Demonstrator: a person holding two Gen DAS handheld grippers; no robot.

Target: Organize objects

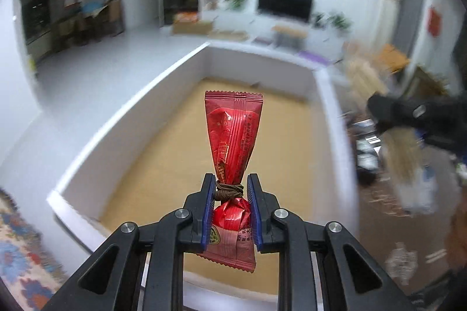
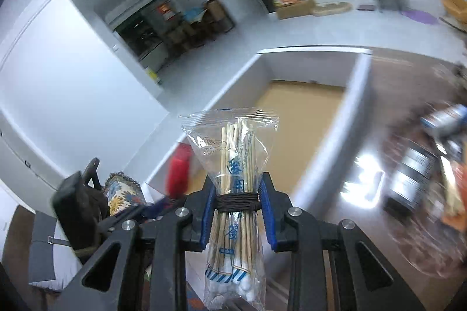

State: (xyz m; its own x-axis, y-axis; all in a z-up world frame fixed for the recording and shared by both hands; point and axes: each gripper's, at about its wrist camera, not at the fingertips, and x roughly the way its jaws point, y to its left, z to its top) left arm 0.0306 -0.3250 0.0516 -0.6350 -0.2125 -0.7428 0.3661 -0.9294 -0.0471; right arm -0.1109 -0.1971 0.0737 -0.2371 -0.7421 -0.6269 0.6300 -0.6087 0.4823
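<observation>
My left gripper (image 1: 229, 191) is shut on a red snack packet (image 1: 233, 133), pinched at its waist where a brown band wraps it; the packet stands upright above a white-walled box (image 1: 116, 130) with a tan floor. My right gripper (image 2: 237, 201) is shut on a clear bag of cotton swabs (image 2: 233, 162), also bound by a dark band. In the left wrist view the right gripper (image 1: 408, 112) shows blurred at the right with the swab bag (image 1: 402, 153) hanging from it. In the right wrist view the red packet (image 2: 178, 173) appears blurred at the left, beside the white box (image 2: 344, 118).
A dark glossy table (image 2: 379, 95) lies right of the box, with blurred packets and containers (image 2: 420, 165) on it. A patterned cushion (image 2: 122, 191) and a black chair (image 2: 76, 203) sit lower left. Open floor, a TV (image 1: 284, 3) and shelves lie beyond.
</observation>
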